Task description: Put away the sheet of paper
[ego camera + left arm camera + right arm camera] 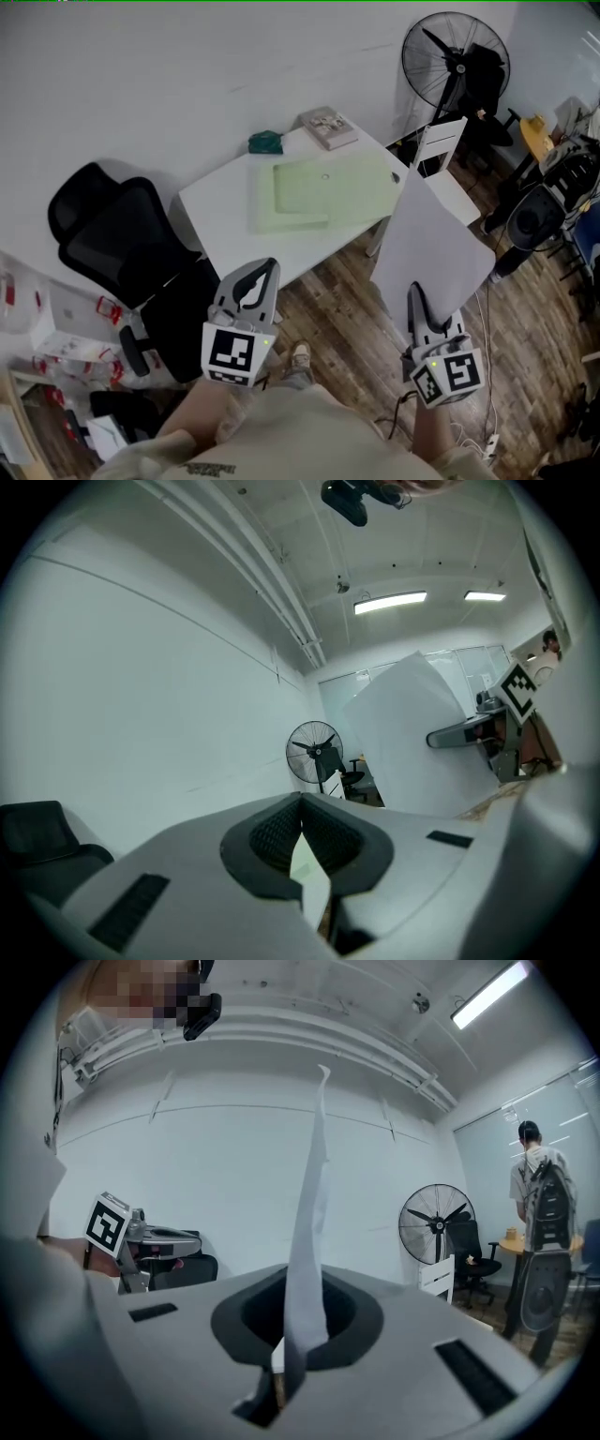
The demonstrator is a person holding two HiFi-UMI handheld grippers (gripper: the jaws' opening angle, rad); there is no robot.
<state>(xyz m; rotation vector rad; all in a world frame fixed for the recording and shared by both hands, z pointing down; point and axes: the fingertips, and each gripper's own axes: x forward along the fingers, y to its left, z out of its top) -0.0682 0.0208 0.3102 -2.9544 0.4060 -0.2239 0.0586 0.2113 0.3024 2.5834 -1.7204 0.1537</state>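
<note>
The left gripper [302, 801] fills the foreground below the standing fan [314, 750], its dark pads meeting at the tips with nothing between them. Just right of the fan a white sheet of paper [408, 747] stands upright, and the right gripper [436, 738] reaches onto it from the side away from the fan. Left of the fan runs a white wall [141, 696], with a black chair [37, 832] lower left. Ceiling lights [389, 601] glow above the fan.

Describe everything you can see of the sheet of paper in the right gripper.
The sheet of paper is plain white and thin, blank on the side shown. It is held up in the air, slightly wavy, off the table and above the wood floor. Only the right gripper touches it, jaws shut on its near edge.
</note>
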